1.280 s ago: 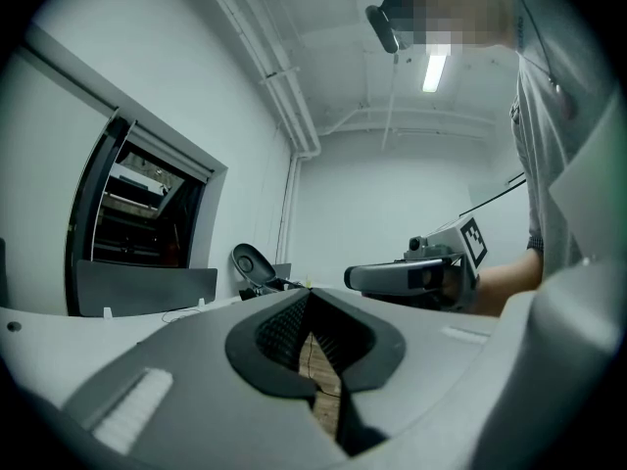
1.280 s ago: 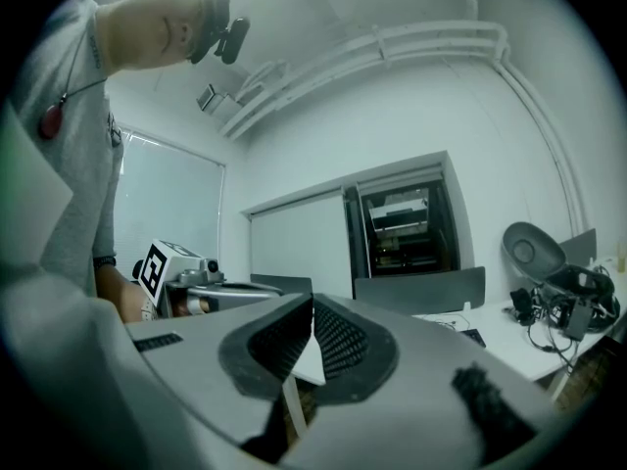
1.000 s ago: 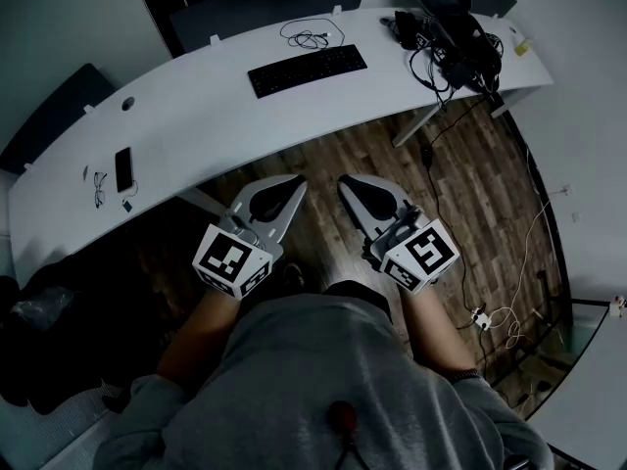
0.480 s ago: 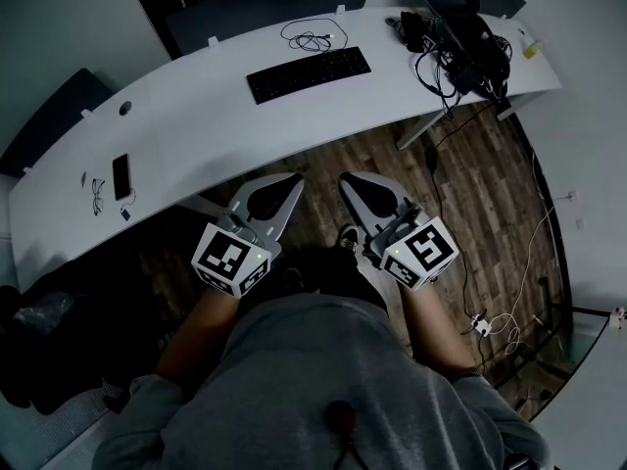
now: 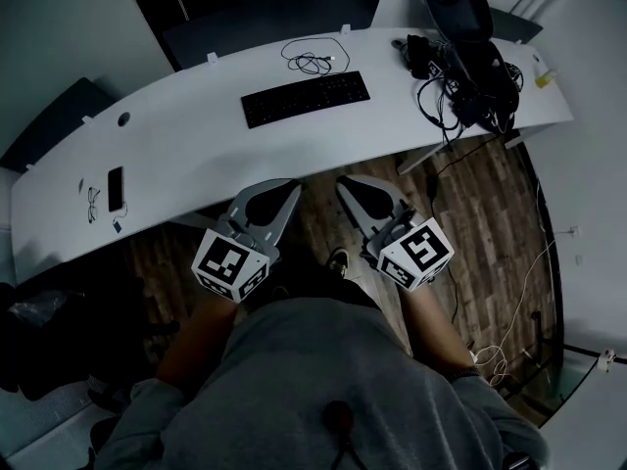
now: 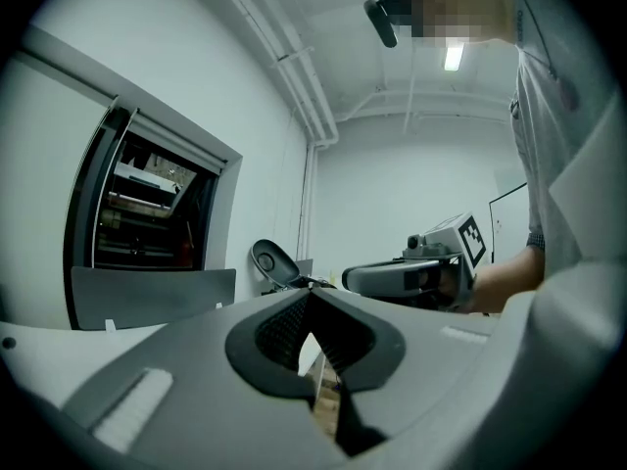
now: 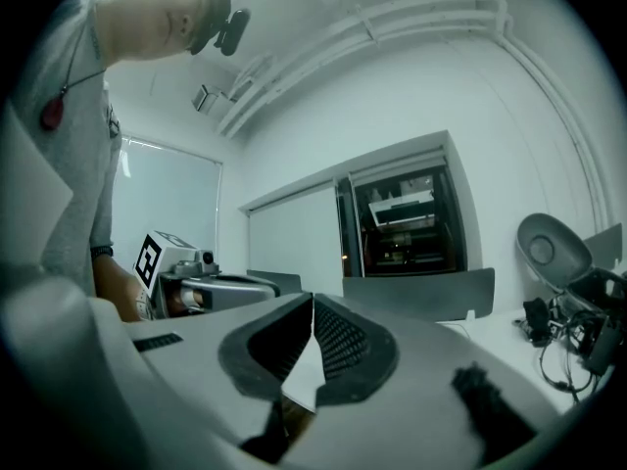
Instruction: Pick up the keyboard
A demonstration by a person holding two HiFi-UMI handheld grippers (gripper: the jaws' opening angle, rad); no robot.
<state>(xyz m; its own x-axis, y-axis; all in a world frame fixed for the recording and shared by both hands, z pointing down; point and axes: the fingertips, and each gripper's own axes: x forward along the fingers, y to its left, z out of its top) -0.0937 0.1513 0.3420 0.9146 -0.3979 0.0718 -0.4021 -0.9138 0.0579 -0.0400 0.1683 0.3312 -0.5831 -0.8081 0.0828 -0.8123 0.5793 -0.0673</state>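
Observation:
A black keyboard [image 5: 306, 97] lies flat on the long curved white desk [image 5: 196, 155], near its middle. My left gripper [image 5: 291, 188] hangs shut and empty just off the desk's near edge, below and a little left of the keyboard. Beside it my right gripper [image 5: 344, 185] is shut with nothing in it, at about the same distance from the desk. In the left gripper view my left gripper [image 6: 311, 295] shows its jaws closed tip to tip, and the right gripper's body [image 6: 421, 272] is alongside. The right gripper view shows my right gripper [image 7: 313, 302] closed the same way.
A coiled cable [image 5: 312, 63] lies behind the keyboard. A tangle of black cables and gear [image 5: 460, 71] crowds the desk's right end. A phone [image 5: 115, 188] and glasses [image 5: 92, 202] lie at the left. Dark panels [image 5: 274, 13] stand behind the desk. A white cable [image 5: 514, 311] trails over the wood floor.
Both grippers, still shut, have come closer to the desk edge, which now lies just ahead of their tips. The keyboard sits lower and nearer in the head view.

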